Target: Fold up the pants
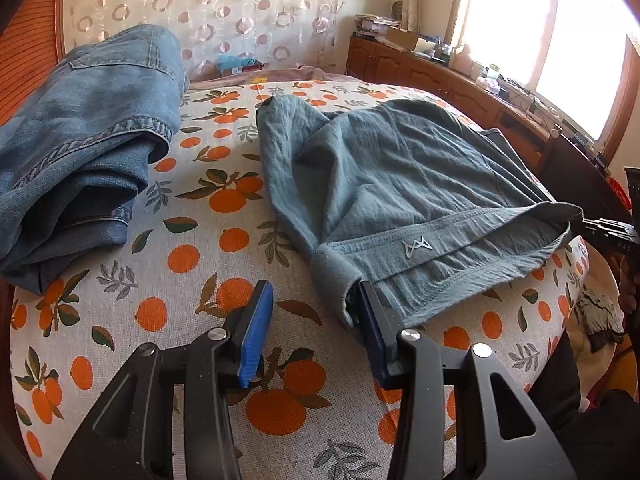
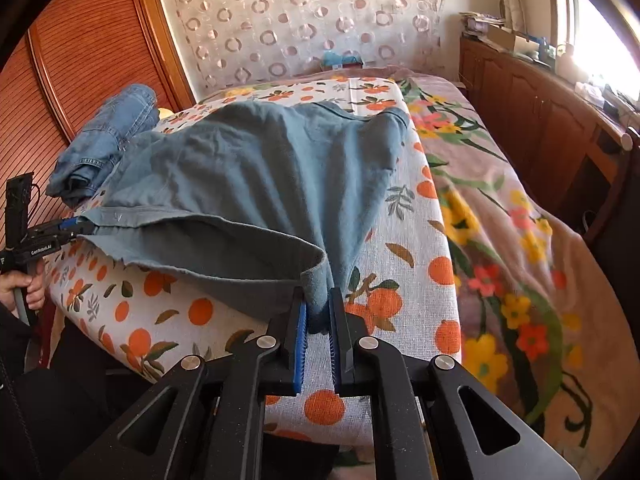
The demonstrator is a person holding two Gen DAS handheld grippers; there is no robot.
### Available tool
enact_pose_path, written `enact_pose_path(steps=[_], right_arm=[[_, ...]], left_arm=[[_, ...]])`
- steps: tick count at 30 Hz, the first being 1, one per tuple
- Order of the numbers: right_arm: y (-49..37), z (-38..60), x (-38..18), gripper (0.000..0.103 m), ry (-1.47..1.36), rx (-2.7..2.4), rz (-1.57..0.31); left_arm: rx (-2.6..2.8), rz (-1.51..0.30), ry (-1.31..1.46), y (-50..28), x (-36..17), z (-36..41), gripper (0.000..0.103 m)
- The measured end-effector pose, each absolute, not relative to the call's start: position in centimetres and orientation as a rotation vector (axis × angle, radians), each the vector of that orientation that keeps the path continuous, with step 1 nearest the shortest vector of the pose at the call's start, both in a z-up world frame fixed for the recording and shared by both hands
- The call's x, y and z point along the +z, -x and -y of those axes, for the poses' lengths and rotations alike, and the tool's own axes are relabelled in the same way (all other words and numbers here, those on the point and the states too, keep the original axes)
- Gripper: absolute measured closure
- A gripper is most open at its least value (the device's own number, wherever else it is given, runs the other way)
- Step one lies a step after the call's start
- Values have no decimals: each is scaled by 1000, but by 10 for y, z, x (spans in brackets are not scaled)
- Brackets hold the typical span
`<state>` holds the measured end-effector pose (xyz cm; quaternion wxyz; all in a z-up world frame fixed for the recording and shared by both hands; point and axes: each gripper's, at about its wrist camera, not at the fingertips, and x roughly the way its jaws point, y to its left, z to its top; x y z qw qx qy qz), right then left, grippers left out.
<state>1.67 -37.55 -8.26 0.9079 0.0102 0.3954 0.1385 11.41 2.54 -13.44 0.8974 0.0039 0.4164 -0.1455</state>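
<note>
The right gripper (image 2: 318, 316) is clenched on a corner of the teal pants (image 2: 256, 168), a bunch of waistband cloth pinched between its blue pads (image 2: 303, 344). In its own view the left gripper (image 1: 316, 308) stands released, jaws wide apart; its right finger touches the near left corner of the waistband, and its left finger hangs over bare cover. The right wrist view shows that gripper (image 2: 76, 226) from the side, at the far left end of the waistband, where its tip meets the cloth. The left wrist view in turn shows only a dark edge of the right gripper (image 1: 612, 236) at the waistband's right end.

The pants lie across a padded surface with an orange-print cover (image 1: 224, 248), waistband toward the person and slightly raised, gaping open along its near edge. A small pale logo (image 1: 416, 249) sits on the band. The cloth is wrinkled, with one leg doubled over on the left.

Crumpled blue jeans (image 1: 80, 152) lie well apart to the left. Only the right wrist view shows the floral blanket (image 2: 512, 240) beside the cover.
</note>
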Motion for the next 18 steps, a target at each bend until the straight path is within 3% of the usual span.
enact_pose_path(steps=[5, 17, 18], right_arm=[[-23, 372, -63, 71, 1, 271, -765], [-40, 350, -83, 68, 99, 287, -851], [-40, 351, -86, 68, 102, 277, -862]], left_arm=[[-301, -858, -11, -114, -134, -26, 59], [-293, -851, 1, -113, -134, -26, 59], [-297, -852, 7, -113, -134, -26, 63]])
